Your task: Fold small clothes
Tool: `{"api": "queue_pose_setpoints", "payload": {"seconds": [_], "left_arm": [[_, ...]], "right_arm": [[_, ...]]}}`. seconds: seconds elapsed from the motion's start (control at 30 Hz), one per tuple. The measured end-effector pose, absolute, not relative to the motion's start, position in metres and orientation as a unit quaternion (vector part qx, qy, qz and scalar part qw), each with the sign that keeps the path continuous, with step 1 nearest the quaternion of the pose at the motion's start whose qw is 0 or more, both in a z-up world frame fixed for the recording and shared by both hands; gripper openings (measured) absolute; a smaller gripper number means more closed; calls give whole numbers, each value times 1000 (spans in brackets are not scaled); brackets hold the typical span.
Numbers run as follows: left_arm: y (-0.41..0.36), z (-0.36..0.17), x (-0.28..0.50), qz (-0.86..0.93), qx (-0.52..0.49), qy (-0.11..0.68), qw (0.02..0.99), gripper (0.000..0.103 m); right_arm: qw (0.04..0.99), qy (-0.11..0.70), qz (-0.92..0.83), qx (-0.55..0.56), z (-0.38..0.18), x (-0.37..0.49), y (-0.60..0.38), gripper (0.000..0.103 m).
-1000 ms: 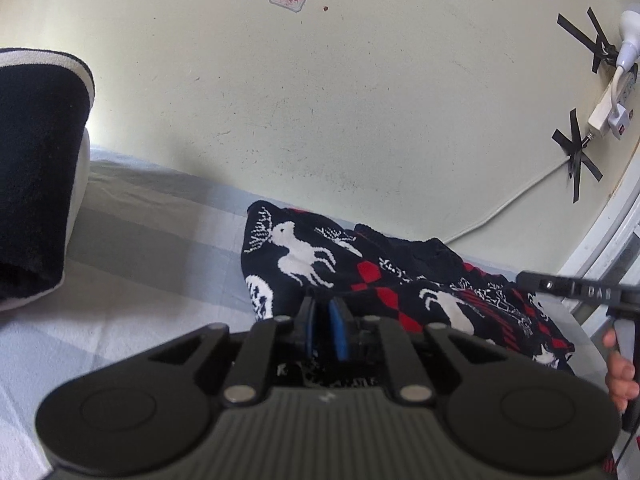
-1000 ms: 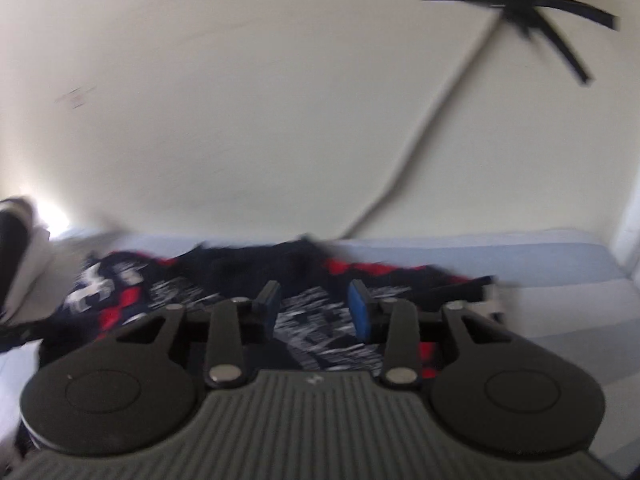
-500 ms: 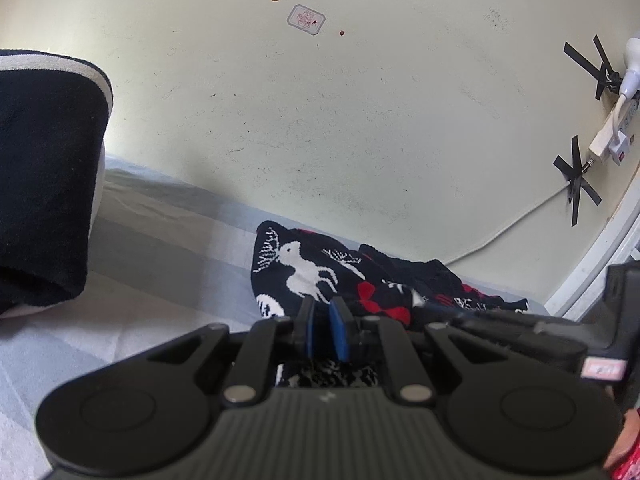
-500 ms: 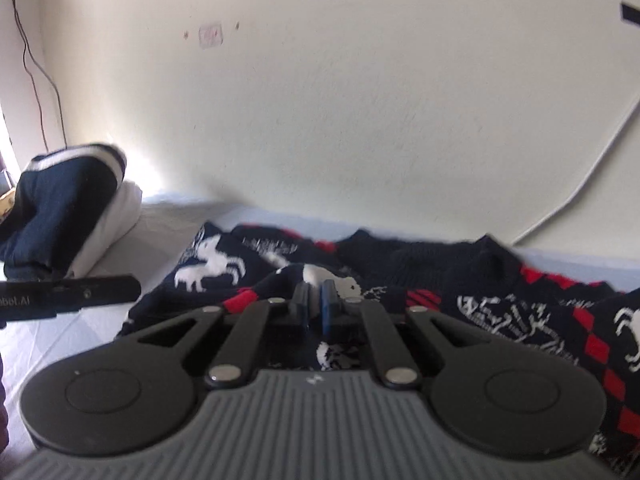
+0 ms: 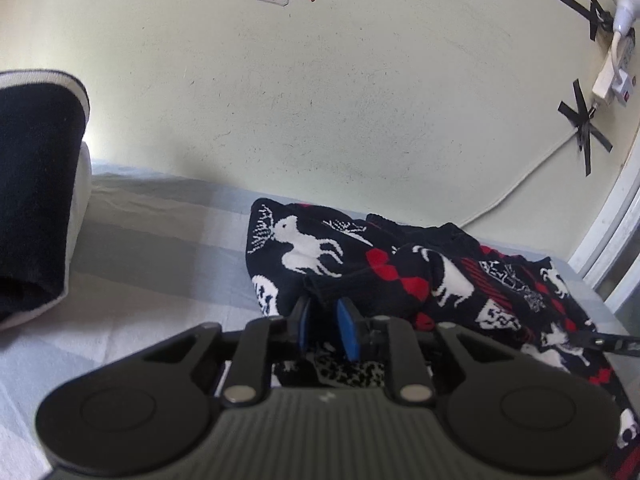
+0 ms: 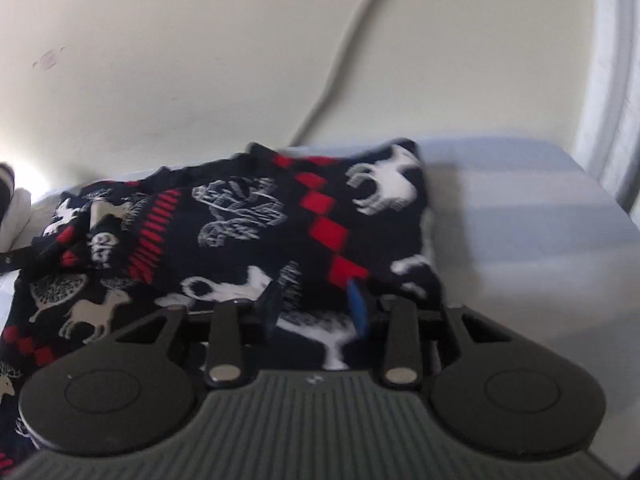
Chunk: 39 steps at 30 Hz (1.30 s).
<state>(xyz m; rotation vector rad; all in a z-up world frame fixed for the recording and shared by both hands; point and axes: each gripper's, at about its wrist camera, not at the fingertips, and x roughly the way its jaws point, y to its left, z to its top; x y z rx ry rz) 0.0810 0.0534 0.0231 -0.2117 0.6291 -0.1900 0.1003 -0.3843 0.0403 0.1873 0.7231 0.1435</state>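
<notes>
A dark knitted sweater [image 5: 400,272] with white reindeer and red diamonds lies crumpled on the grey checked sheet [image 5: 152,248]. My left gripper [image 5: 325,312] sits at its near left part. Its jaws are opening, and a dark fold of the knit stands at the fingertips with a gap showing between the blue pads. In the right wrist view the sweater [image 6: 248,216] spreads out to its right edge. Low over that right part hovers my right gripper [image 6: 314,300], its jaws opening and well apart, with the knit lying under them and nothing pinched.
A folded navy garment with a white band [image 5: 32,184] stands at the left on the bed. The pale wall [image 5: 320,100] rises right behind the sweater, with a taped white cable [image 5: 520,184] and plug [image 5: 612,80]. A white frame [image 5: 612,240] borders the right. Bare sheet [image 6: 520,220] lies right of the sweater.
My right gripper let go of the knit it pinched near the middle, swung to the sweater's right end and opened. The left jaws parted a little; a dark fold now lies folded over.
</notes>
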Motion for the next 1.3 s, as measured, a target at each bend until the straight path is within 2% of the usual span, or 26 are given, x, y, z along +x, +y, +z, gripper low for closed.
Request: {"api": "queue_pose_setpoints", "payload": {"seconds": [0.07, 0.1, 0.23, 0.3, 0.37, 0.47, 0.6, 0.8, 0.97, 1.1, 1.13, 1.17, 1.3], "left_arm": [[60, 24, 82, -80, -104, 308, 942, 14], [66, 25, 83, -73, -118, 309, 941, 6], [95, 32, 81, 24, -137, 288, 947, 6], [111, 40, 73, -2, -198, 276, 940, 6], [111, 53, 63, -21, -208, 261, 942, 6], [94, 70, 36, -48, -163, 255, 952, 10], [77, 79, -23, -136, -99, 275, 947, 25], [63, 65, -121, -224, -46, 344, 911, 40], [54, 43, -166, -214, -29, 402, 890, 40], [54, 29, -186, -200, -26, 429, 881, 33], [54, 27, -191, -202, -18, 428, 880, 29], [52, 26, -193, -204, -15, 434, 878, 7], [60, 30, -192, -206, -52, 436, 875, 5]], "right_arm": [[916, 366, 46, 156, 42, 76, -420, 34], [917, 354, 44, 175, 47, 60, -432, 34], [932, 326, 11, 158, 65, -5, -451, 37], [935, 318, 12, 158, 73, -31, -457, 37], [939, 309, 16, 154, 79, -58, -461, 37], [939, 309, 32, 147, 83, -89, -459, 37], [932, 335, 73, 118, 79, -123, -454, 37], [905, 393, 110, 119, 52, -166, -459, 37], [895, 397, 139, 150, 40, -182, -463, 37], [881, 401, 181, 176, 35, -182, -454, 31], [880, 399, 190, 175, 34, -181, -451, 25], [880, 397, 195, 174, 33, -180, -449, 10], [880, 388, 199, 188, 31, -173, -454, 9]]}}
